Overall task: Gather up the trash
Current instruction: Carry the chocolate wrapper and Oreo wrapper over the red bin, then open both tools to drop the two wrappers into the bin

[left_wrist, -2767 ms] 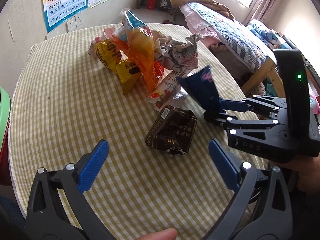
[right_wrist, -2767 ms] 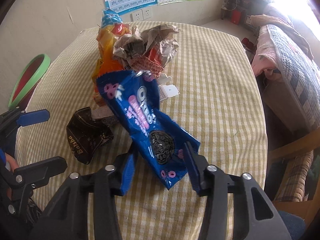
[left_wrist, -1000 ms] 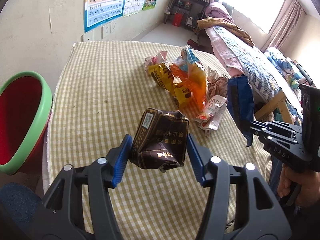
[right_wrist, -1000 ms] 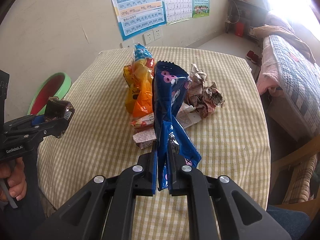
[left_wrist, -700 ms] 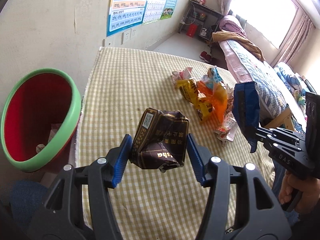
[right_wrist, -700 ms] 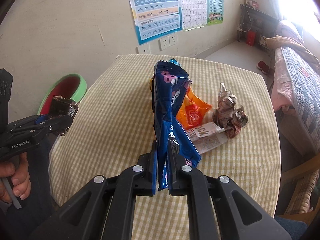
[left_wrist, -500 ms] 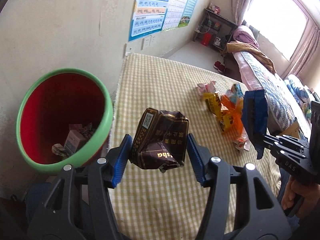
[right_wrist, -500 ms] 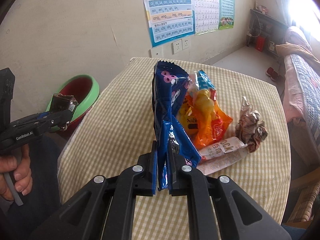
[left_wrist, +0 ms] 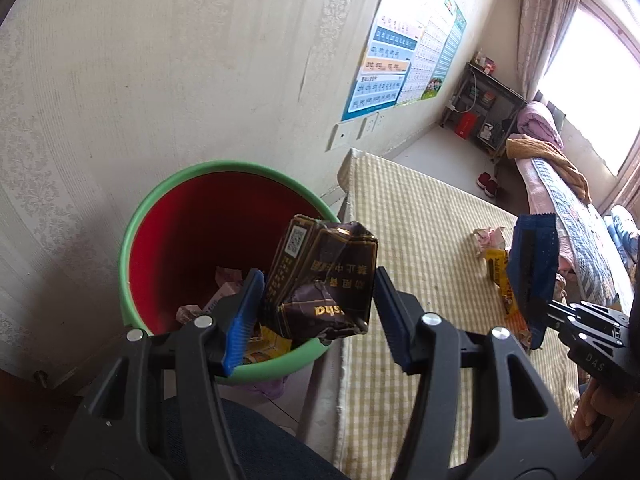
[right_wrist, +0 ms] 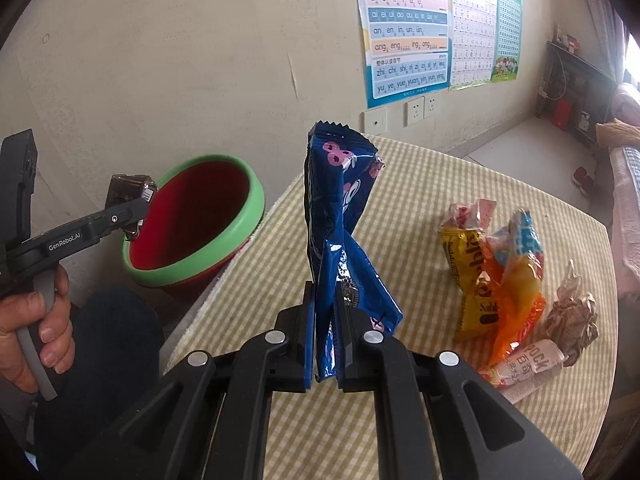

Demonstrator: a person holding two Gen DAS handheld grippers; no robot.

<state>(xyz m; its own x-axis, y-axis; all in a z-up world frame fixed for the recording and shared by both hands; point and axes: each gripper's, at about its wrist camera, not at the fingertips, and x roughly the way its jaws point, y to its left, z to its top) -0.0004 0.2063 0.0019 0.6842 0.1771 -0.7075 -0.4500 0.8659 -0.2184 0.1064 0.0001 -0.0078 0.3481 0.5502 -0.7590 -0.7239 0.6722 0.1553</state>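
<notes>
My left gripper [left_wrist: 320, 312] is shut on a crumpled dark brown snack wrapper [left_wrist: 324, 280] and holds it over the near rim of a red bin with a green rim [left_wrist: 136, 240]. The bin holds several bits of trash. From the right wrist view the left gripper [right_wrist: 136, 210] hangs at the bin's [right_wrist: 224, 236] left edge. My right gripper [right_wrist: 326, 336] is shut on a blue Oreo packet [right_wrist: 340, 216], upright above the checked table [right_wrist: 420, 208]; the packet also shows in the left wrist view [left_wrist: 534, 264].
A pile of wrappers lies on the table at the right: a yellow and orange bag [right_wrist: 500, 280], crumpled paper [right_wrist: 572, 320], a white tube packet [right_wrist: 528, 368]. The bin stands on the floor between the wall and the table's left edge [left_wrist: 344, 280]. A bed [left_wrist: 560, 184] lies beyond.
My left gripper has swung left with the brown wrapper, from over the table to over the bin. My right gripper has followed leftward with the blue packet.
</notes>
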